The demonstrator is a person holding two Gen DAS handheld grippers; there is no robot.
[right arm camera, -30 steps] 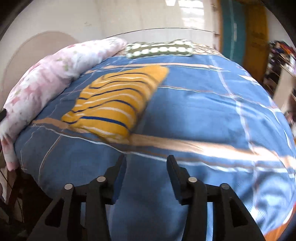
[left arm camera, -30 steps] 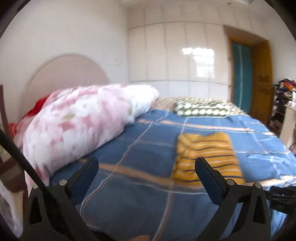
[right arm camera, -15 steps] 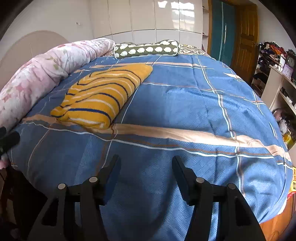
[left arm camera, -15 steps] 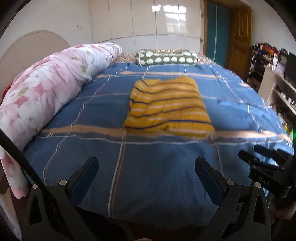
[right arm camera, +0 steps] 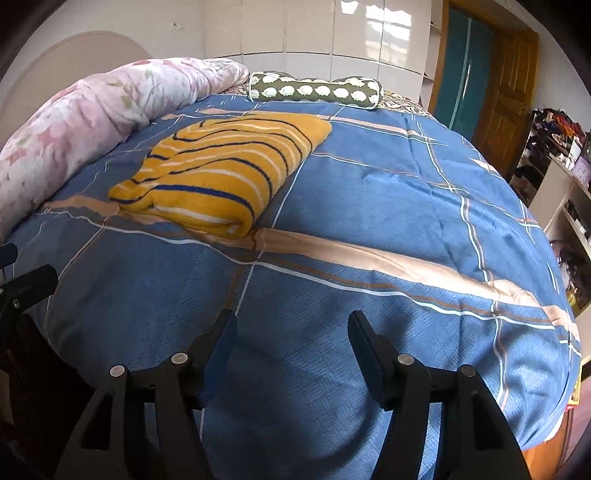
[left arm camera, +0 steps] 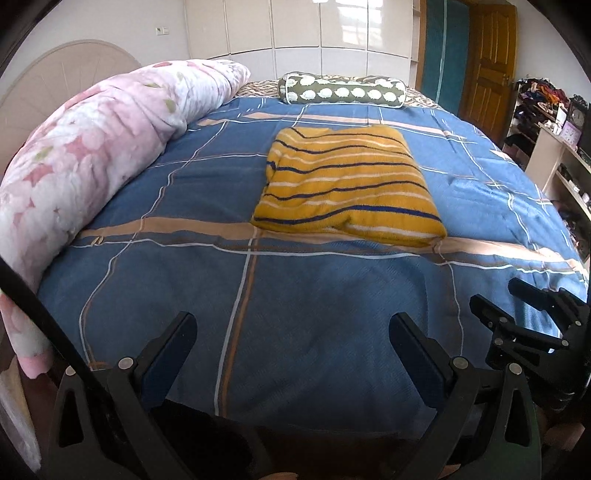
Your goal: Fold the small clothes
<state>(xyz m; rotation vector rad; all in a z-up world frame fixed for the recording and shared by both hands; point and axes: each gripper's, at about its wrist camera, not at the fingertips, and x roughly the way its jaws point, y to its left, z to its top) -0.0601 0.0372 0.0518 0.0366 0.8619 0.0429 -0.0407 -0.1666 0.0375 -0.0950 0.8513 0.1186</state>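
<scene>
Left claw point(left arm camera: 291, 341) wide, empty, right claw point(right arm camera: 291, 339) narrower, empty, folded striped garment point(left arm camera: 347, 186) on bedspread point(right arm camera: 388, 221)

- A home bedroom.
- Bed point(left arm camera: 295, 295) with blue plaid cover, pink quilt point(left arm camera: 92, 147), bolster point(left arm camera: 343, 90).
- Rounded headboard point(left arm camera: 55, 74), white wardrobe point(left arm camera: 295, 29), wooden door point(left arm camera: 487, 62), cluttered shelves point(left arm camera: 554, 129).

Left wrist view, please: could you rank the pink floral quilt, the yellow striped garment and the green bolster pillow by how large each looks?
1. pink floral quilt, largest, though also nearest the camera.
2. yellow striped garment.
3. green bolster pillow, smallest, but farthest away, so its true size is uncertain.
</scene>
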